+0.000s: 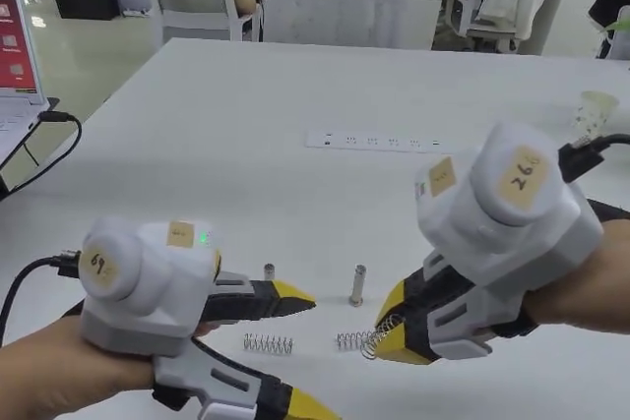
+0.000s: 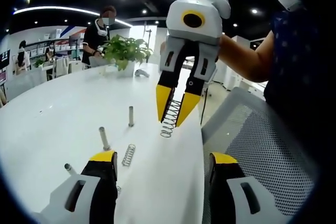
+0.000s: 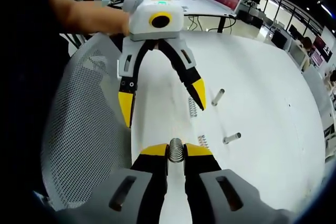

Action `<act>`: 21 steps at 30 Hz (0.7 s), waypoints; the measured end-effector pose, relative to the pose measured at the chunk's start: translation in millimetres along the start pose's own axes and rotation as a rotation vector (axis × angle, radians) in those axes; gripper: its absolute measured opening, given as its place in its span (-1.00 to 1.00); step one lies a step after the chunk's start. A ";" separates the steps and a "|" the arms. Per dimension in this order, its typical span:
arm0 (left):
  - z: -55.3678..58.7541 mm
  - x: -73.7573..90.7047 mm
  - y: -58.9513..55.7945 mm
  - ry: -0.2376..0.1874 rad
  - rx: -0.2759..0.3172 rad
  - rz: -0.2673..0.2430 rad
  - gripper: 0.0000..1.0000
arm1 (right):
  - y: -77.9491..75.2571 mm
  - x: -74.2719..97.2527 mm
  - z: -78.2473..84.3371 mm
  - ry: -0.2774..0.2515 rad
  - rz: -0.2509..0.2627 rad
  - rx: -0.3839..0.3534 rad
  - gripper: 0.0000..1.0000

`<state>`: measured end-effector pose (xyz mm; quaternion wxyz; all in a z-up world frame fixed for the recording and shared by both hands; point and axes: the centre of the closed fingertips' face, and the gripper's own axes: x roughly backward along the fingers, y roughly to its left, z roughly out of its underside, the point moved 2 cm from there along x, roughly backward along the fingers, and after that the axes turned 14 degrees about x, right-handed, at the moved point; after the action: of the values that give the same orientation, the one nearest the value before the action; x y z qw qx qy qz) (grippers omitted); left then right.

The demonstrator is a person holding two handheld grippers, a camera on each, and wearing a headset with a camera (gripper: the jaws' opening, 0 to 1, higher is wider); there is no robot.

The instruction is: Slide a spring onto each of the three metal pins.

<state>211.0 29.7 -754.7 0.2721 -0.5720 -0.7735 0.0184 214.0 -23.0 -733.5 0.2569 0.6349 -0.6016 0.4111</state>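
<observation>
Seating the bore squarely over a pin top looks like the crux of this step. The black-jawed, yellow-tipped right gripper (image 1: 382, 331) is clenched on a small silver wire coil spring (image 3: 176, 150), pinched across its side so the open bore faces forward along the jaws. In the head view that spring sits low by the white table (image 1: 246, 125), near the taller grey metal pin (image 1: 358, 284); whether its free end touches the surface I cannot tell. A shorter grey pin (image 1: 269, 270) stands to the left, and the left gripper view shows a third pin (image 2: 68, 168) in the row; all three are bare. Two loose springs lie flat on the table, one (image 1: 268, 343) near the left gripper (image 1: 303, 351) and a second spring (image 3: 203, 141) just beside the right jaws. The left gripper hovers with its jaws spread wide, grasping nothing. Doing this well likely means turning the held spring upright, centring it over the nearest pin, lowering gently, and letting go only once several coils ring the shaft, since an off-centre push could buckle it or flick it away.
</observation>
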 end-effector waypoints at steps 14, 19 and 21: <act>2.6 21.6 7.7 -0.026 0.019 -0.053 0.36 | -0.7 2.9 2.5 -0.001 0.004 -0.008 -0.83; 3.0 27.0 9.0 -0.040 0.029 -0.072 0.36 | -1.7 3.9 3.4 -0.002 0.006 -0.010 -0.83; 3.0 29.8 10.9 -0.047 0.034 -0.083 0.36 | -2.5 4.5 3.9 -0.003 0.007 -0.012 -0.83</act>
<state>213.3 61.0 -749.1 0.2641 -0.5341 -0.8024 0.0340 217.0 -28.3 -731.4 0.2584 0.6317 -0.6068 0.4073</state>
